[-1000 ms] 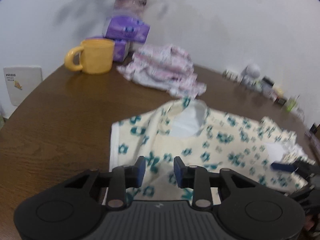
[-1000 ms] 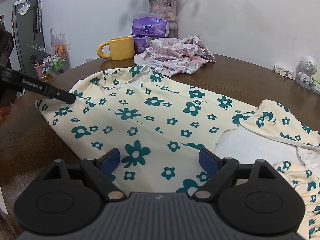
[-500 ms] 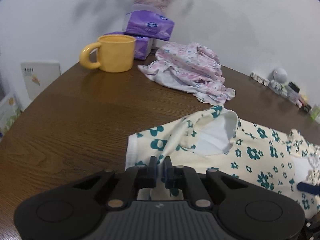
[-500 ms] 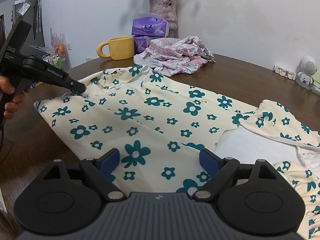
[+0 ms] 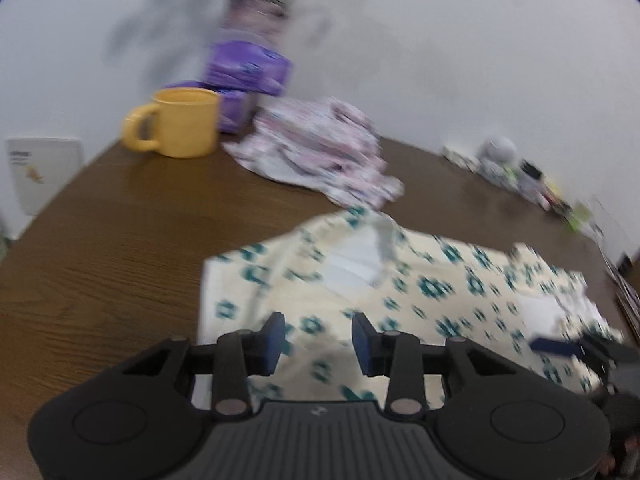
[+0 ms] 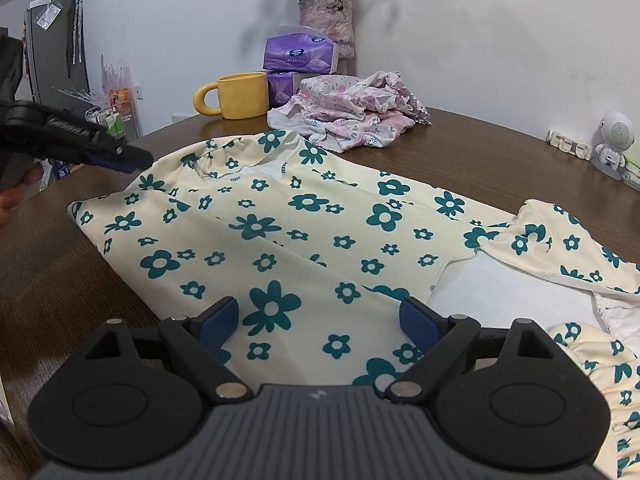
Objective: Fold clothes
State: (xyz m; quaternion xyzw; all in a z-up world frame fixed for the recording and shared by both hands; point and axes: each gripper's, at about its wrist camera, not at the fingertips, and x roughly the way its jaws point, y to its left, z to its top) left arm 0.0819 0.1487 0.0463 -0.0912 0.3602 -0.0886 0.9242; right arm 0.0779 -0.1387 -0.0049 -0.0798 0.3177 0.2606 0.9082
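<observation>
My 2 black tools, left [image 5: 318, 338] and right [image 6: 319, 320], carry blue pads. The garment [image 6: 320, 232] is cream with teal flowers. At 12 o'clock: a yellow mug [image 6: 236, 95], purple tissue packs [image 6: 298, 56], pink-floral clothes [image 6: 352, 110]. The worktop [image 6: 500, 152] is dark brown wood grain.

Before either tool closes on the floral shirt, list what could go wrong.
1. The shirt is wrinkled near the neckline, so a fold could lock in creases.
2. The pink clothes lie right by the collar; a sweep might snag them.
3. The yellow mug stands nearby; dragged fabric or the left tool could possibly bump it.
</observation>
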